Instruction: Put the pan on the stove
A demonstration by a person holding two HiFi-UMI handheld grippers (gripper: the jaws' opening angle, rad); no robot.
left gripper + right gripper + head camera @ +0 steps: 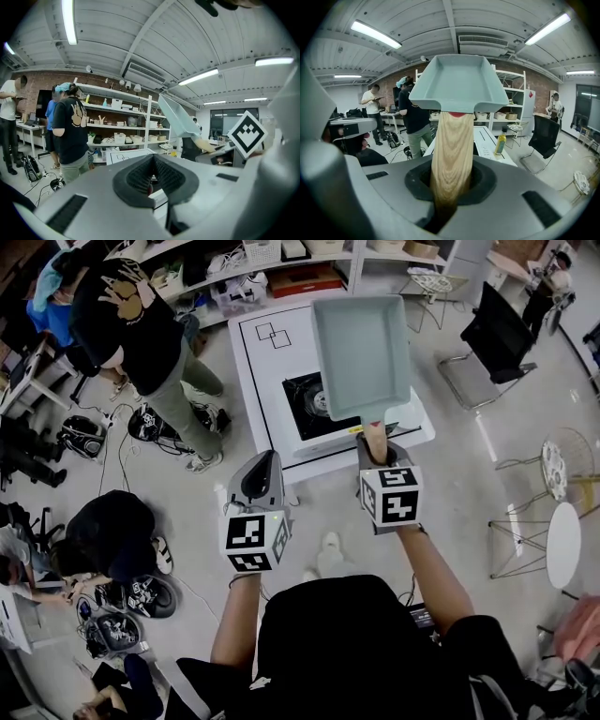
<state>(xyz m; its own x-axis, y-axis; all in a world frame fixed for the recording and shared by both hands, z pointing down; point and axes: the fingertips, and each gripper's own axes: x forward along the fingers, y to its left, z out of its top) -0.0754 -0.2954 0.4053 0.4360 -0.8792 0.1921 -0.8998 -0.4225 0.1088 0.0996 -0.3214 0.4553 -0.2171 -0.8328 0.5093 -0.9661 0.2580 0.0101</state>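
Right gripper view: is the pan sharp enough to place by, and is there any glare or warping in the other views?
Right gripper view: pan and handle are sharp and evenly lit; fisheye bends the edges; ceiling lights are bright, with no glare on the pan. Left gripper view: same fisheye, dark corners, left tool looks soft up close. Head view: clear, even light, pan hides part of the stove.

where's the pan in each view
Head view: pan upper middle, handle in the right claw.
Left gripper view: pan right of centre, tilted.
Right gripper view: pan top centre, handle running down into the claw.
Shared landmark: the white table.
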